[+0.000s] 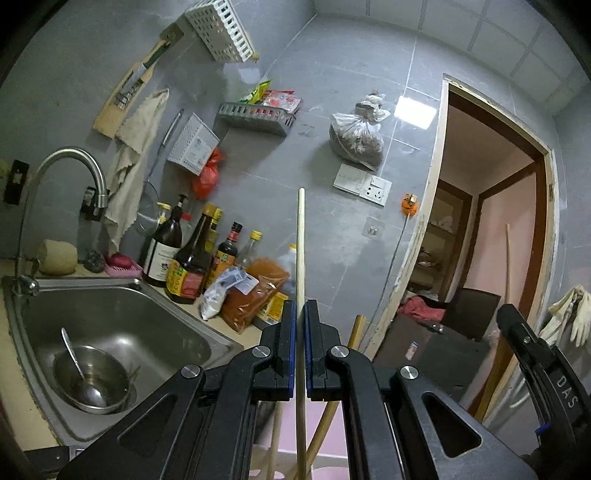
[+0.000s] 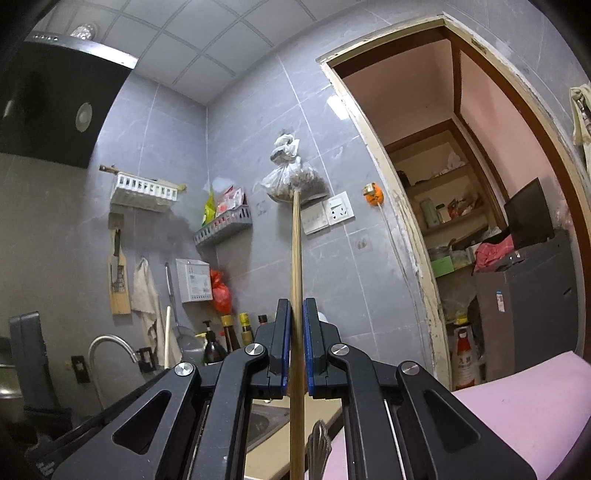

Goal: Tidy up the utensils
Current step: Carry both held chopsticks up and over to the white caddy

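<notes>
My left gripper [image 1: 300, 308] is shut on a pale wooden chopstick [image 1: 300, 243] that stands upright between the blue pads, above the counter's end by the sink. My right gripper [image 2: 297, 306] is shut on a darker brown chopstick [image 2: 295, 251], also upright. The right gripper's black body shows at the right edge of the left wrist view [image 1: 532, 354]. More wooden sticks [image 1: 325, 424] lie below the left gripper over a pink surface. An ornate metal utensil handle [image 2: 317, 446] shows below the right gripper.
A steel sink [image 1: 155, 317] holds a bowl [image 1: 92, 380] with a ladle. Sauce bottles [image 1: 188, 258] and spice bags stand on the counter. White racks [image 1: 221, 29] and a grey rack [image 1: 255, 118] hang on the tiled wall. An open doorway [image 2: 461, 221] is to the right.
</notes>
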